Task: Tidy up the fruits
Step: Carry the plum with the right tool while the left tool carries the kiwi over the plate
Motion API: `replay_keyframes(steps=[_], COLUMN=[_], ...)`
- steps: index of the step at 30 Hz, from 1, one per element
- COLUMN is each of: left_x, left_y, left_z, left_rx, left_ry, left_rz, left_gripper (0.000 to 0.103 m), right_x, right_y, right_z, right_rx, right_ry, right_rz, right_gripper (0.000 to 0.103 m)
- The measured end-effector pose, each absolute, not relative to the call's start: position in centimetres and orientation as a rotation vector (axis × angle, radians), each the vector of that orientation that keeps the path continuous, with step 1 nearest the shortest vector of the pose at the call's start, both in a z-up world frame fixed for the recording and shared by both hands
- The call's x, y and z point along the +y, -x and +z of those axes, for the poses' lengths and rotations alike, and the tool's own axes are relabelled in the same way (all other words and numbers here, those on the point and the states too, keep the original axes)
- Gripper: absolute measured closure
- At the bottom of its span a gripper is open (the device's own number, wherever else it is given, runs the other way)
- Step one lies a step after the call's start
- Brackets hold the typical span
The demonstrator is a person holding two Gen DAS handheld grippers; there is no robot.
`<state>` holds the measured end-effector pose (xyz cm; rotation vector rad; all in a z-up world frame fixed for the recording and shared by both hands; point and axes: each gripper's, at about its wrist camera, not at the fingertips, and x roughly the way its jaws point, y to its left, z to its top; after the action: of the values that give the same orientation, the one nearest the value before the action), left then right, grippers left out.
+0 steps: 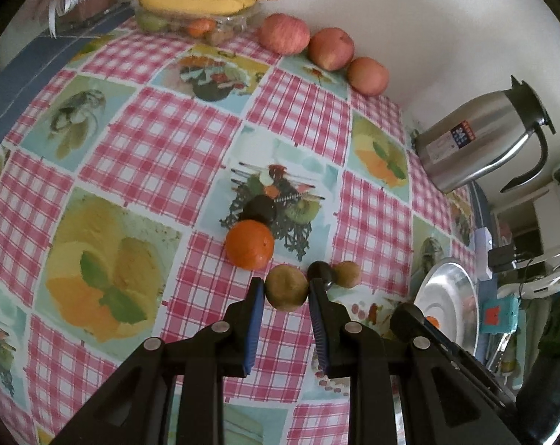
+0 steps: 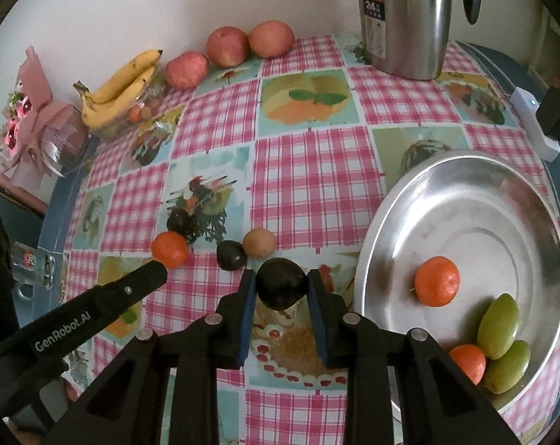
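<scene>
My left gripper (image 1: pixel 285 286) is shut on a brown kiwi (image 1: pixel 286 289), held just above the checked tablecloth (image 1: pixel 161 155). Just beyond it lie an orange (image 1: pixel 249 244) and a dark plum (image 1: pixel 259 208). Another plum (image 1: pixel 321 272) and a second kiwi (image 1: pixel 347 274) sit to its right. My right gripper (image 2: pixel 280 278) is shut on a dark plum (image 2: pixel 281 284), left of the steel bowl (image 2: pixel 465 193). The bowl holds two oranges (image 2: pixel 436 281) and two green fruits (image 2: pixel 498 326). The left gripper's black body (image 2: pixel 105 300) reaches in from the left, and its kiwi is hidden there.
Against the back wall stand three apples (image 2: pixel 228 46), bananas (image 2: pixel 120 85) on a clear tray of fruit, and a steel thermos jug (image 2: pixel 402 18). A pink gift bouquet (image 2: pixel 31 122) sits at the far left corner. A white box (image 2: pixel 535 126) lies past the bowl.
</scene>
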<state>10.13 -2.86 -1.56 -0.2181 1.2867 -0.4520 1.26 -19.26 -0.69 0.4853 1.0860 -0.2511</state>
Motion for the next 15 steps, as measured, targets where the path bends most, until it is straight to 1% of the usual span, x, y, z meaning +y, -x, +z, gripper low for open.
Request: replay_keyframes(steps=[10, 15], left_x=[-3.3, -4.7], left_y=[-9.7, -8.9], left_z=[-0.7, -0.4], left_rx=[1.262, 1.254], left_ry=[0.209, 0.171], left_rz=[-0.468, -0.503], left_gripper=[0.077, 0.077], right_x=[-21.7, -23.8], right_y=[0.3, 1.7], right_z=[-0.5, 0.0], right_rx=[1.065, 1.038], right_ry=[-0.553, -0.581], right_rz=[-0.295, -0.353], right_gripper=[0.074, 0.074])
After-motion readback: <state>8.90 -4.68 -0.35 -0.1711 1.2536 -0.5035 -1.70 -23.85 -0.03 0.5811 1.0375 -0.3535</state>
